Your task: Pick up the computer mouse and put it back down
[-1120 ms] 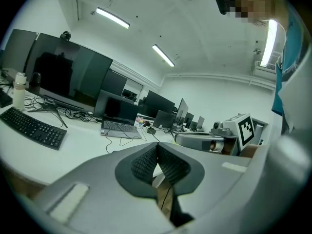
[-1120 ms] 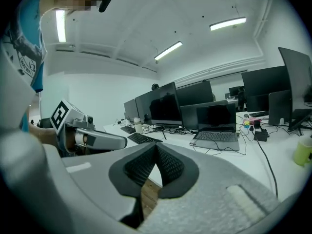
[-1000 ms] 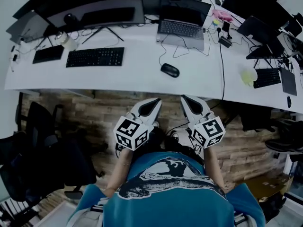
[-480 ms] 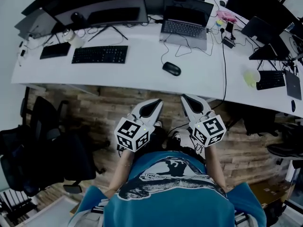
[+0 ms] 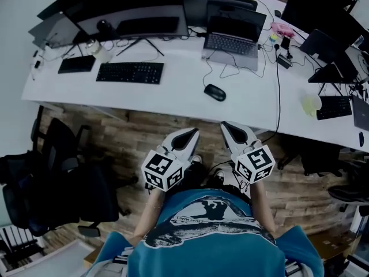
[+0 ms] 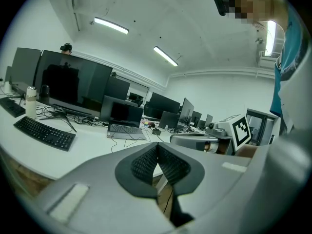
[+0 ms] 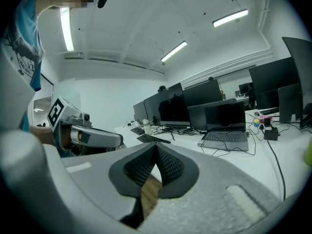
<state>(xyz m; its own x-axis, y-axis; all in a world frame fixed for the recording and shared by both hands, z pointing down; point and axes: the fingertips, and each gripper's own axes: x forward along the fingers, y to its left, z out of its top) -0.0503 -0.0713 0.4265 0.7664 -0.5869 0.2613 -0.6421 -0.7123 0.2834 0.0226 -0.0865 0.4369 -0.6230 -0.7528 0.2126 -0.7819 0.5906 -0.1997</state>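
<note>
Left tool and right tool stay closed, empty; computer mouse on bench appears lower in head view.

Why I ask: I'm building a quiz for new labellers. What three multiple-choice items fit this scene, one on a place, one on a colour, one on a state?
1. Where is the mouse?
A. On the white desk, in front of the laptop
B. On top of the laptop
C. Held up above the desk

2. What colour is the mouse?
A. White
B. Black
C. Red

3. How do the left gripper and right gripper stand?
A. Both wide open
B. One shut on the mouse
C. Both shut, holding nothing

Key:
1 A: the head view shows it lying on the desk, on the person's side of the laptop.
2 B: it is dark against the white top.
3 C: each gripper view shows the jaws meeting with nothing between.
</note>
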